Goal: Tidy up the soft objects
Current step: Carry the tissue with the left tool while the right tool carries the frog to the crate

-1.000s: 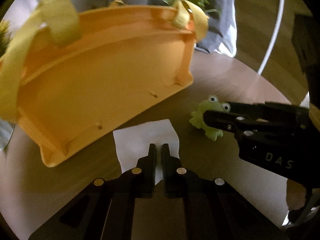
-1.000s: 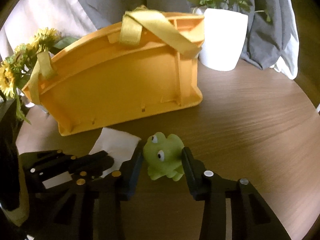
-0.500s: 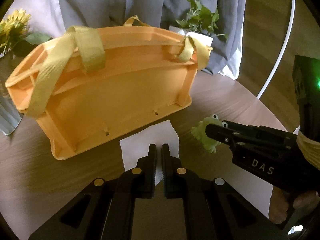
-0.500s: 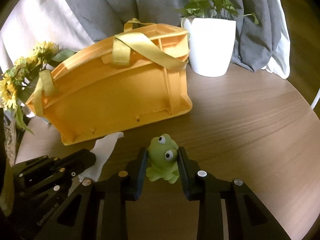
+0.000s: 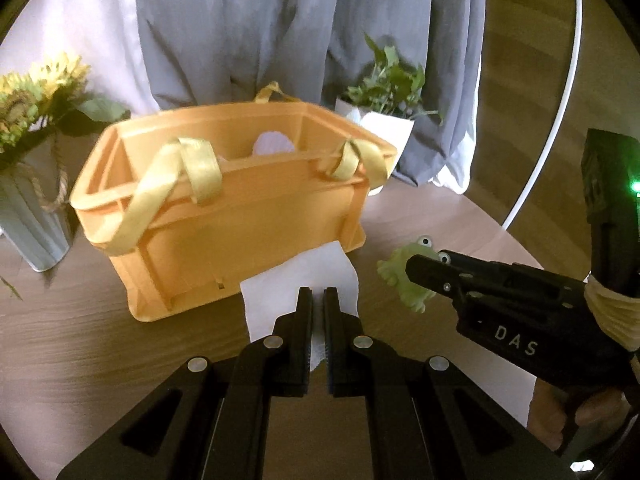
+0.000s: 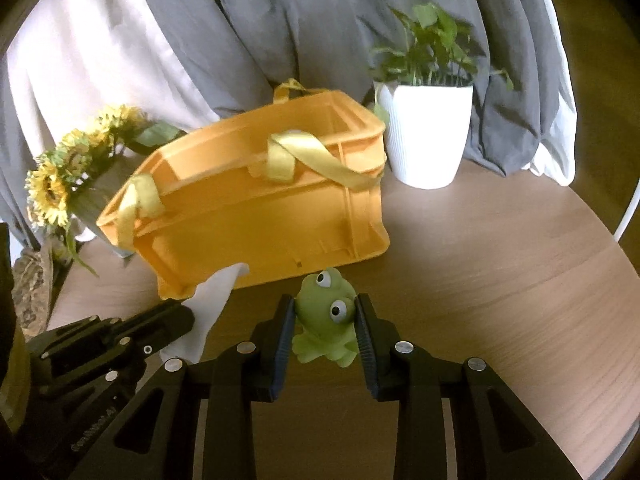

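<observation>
Both tongs are loaded short of an orange basket [image 5: 240, 216] on the round bench [image 6: 500, 264]: the left tongs [image 5: 318, 320] pinch a white cloth [image 5: 300, 284], the right tongs [image 6: 325, 320] squeeze a green frog [image 6: 326, 316], each held above the wood. A pale item [image 5: 274, 144] already sits inside the basket; by the look of it, cloth and frog have yet to go in
</observation>
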`<state>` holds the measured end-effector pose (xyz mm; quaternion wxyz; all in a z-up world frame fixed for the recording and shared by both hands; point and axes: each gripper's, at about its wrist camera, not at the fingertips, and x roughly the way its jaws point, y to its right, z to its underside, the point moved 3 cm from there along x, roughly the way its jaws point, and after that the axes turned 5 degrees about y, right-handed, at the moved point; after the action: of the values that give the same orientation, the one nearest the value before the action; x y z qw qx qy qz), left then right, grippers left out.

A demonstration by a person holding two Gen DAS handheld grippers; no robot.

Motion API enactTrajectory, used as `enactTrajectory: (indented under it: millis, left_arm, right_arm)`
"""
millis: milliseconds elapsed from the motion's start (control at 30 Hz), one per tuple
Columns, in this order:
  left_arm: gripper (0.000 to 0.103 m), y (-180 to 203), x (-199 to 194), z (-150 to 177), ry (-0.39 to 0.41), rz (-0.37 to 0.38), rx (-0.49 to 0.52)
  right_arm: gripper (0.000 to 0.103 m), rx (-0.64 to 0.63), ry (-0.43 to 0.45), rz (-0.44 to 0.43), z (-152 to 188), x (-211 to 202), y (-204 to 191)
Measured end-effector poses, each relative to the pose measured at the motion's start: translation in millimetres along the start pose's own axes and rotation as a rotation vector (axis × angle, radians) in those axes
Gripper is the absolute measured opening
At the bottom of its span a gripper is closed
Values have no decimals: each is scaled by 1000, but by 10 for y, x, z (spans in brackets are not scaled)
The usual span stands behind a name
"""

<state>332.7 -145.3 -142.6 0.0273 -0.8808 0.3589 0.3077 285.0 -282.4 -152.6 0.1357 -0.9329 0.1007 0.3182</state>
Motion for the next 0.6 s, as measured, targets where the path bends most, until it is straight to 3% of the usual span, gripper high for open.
enactTrajectory:
  millis: [600]
  left_arm:
    - [7, 103, -691, -370, 185, -84, 9]
  right_arm:
    - [31, -32, 159, -75, -364, -567, -210]
